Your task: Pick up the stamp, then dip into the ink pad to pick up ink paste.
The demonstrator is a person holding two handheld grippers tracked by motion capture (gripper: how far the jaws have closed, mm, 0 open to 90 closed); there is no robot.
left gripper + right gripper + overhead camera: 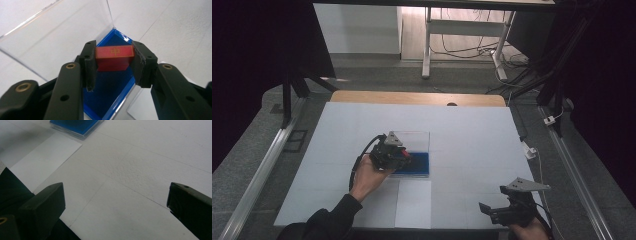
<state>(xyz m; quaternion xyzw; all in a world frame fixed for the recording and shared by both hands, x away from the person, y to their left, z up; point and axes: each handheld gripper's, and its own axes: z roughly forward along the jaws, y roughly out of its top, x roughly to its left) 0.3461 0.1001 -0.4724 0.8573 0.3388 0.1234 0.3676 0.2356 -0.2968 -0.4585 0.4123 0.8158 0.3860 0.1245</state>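
Two black jaws of the right gripper stand wide apart over the white worktop. A white paper sheet lies ahead, beside a blue-floored clear plastic box.

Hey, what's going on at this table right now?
A person works with a gripper in each hand. The left gripper has its fingers closed on a small red block, held over the blue base of a clear box. The right gripper hangs open above the white table, holding nothing.

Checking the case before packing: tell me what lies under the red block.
Under the red block, gripped by the left gripper, lies the blue tray. The patch directly beneath is hidden.
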